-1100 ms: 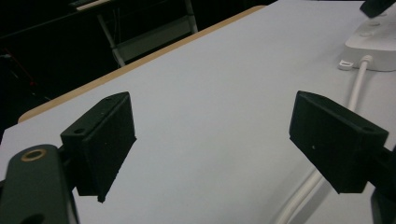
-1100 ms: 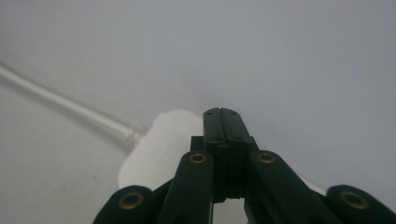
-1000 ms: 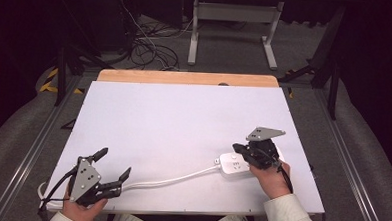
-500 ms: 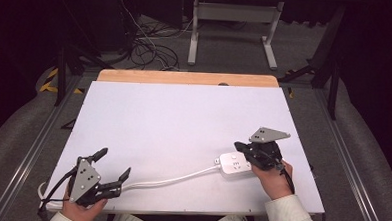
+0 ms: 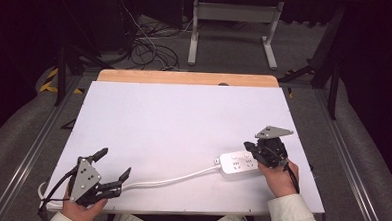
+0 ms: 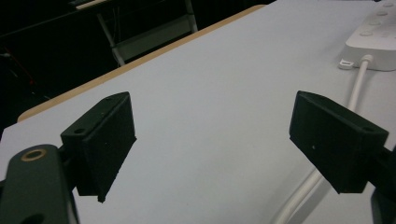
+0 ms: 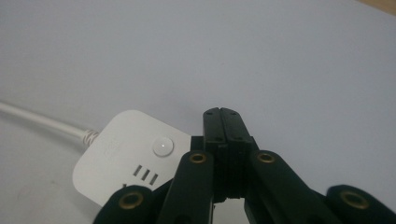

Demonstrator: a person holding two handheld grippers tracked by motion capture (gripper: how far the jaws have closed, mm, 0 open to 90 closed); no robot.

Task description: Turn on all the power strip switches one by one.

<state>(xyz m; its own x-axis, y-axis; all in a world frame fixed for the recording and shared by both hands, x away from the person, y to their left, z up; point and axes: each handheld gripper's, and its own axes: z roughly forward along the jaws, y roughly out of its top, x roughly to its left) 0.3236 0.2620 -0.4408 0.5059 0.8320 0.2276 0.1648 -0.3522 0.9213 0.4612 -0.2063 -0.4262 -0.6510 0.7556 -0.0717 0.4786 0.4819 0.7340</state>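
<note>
Two hand-held grippers are seen over a matte white surface (image 5: 183, 130) edged at its far side by a strip of pale wood. The right hand-held gripper (image 5: 252, 149) is held closed, its flat black jaws pressed face to face with nothing between them, and its tips are placed over the near end of a white power strip (image 5: 238, 162); whether they touch the casing cannot be told. The power strip, a smooth plastic block with rounded corners, lies flat toward the right front of the surface; a round button and slotted sockets are seen on its top in the right gripper view. A round white cord (image 5: 176, 178) runs from its left end in a shallow curve toward the left hand-held gripper (image 5: 113, 163). That gripper is held wide open near the front left corner, its blocky black jaws well apart, with the cord passing under one of them.
</note>
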